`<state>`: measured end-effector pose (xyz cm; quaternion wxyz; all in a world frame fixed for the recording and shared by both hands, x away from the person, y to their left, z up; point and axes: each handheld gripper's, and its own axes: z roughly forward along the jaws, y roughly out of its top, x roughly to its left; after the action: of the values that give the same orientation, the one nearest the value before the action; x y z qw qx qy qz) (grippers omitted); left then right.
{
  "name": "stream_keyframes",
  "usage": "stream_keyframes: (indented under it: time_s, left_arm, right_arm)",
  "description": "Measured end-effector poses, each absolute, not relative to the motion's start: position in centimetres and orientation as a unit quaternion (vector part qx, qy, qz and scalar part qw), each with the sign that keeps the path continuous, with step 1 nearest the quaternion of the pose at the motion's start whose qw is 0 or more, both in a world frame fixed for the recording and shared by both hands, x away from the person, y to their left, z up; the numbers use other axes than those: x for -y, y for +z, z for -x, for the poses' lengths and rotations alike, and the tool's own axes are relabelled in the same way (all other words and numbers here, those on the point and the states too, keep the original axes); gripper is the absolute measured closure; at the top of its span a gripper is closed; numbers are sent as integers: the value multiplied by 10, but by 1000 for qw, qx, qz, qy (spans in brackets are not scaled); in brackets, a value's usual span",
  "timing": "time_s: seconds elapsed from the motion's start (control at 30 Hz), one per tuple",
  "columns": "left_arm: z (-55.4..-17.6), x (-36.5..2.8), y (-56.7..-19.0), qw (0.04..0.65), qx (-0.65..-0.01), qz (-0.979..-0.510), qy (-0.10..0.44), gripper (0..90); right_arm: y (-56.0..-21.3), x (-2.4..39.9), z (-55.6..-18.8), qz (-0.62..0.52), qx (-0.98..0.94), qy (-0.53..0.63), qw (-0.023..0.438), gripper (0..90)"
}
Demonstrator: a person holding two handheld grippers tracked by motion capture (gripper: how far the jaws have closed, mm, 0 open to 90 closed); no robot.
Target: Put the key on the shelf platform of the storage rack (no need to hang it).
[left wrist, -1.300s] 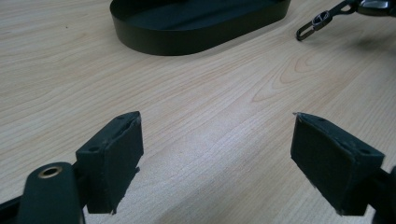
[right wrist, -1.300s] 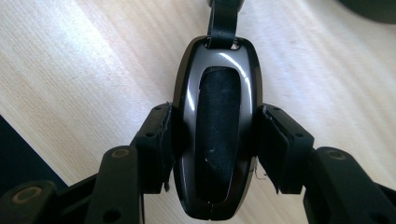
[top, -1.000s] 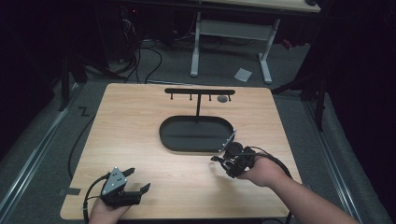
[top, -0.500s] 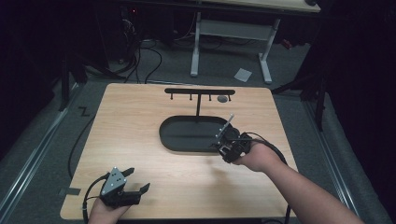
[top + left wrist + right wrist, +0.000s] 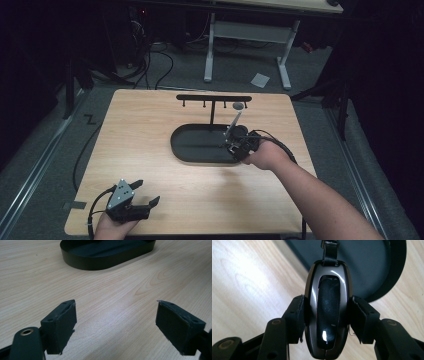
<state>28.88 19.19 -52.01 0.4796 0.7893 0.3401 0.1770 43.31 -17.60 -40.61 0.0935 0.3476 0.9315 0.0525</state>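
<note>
- Over the oval black tray's (image 5: 200, 150) right end, the right gripper (image 5: 239, 145) clamps a glossy ladle handle (image 5: 327, 312), its shaft (image 5: 233, 121) slanting up toward the rack (image 5: 214, 98).
- Near the bench's (image 5: 150, 125) front-left edge, the left gripper (image 5: 145, 196) rests, jaws apart.

In the high view the bench (image 5: 150, 150) is evenly lit from above, while the floor (image 5: 240, 75) and room around it fall into near-black, grainy and soft. Shadows on the wood are faint. In the right gripper view a glossy dark handle (image 5: 327, 307) carries small white glints and stays sharp; the wood behind blurs and glares pale at left.
</note>
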Motion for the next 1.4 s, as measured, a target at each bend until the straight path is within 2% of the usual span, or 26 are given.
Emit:
stream_keyframes:
  time_s: [0.63,1.1,1.4]
  left_arm:
    - [-289,-193,-520,480,-339,-790,173,177]
    - [-288,-193,-521,483,-341,-788,174,177]
    - [-288,-194,-521,482,-342,-788,173,177]
  right_arm:
    - [-429,142,-474,-344,-933,56,94,488]
    - [-425,132,-495,-353,-927,72,104,488]
    - [-453,130,-501,-353,-930,52,91,487]
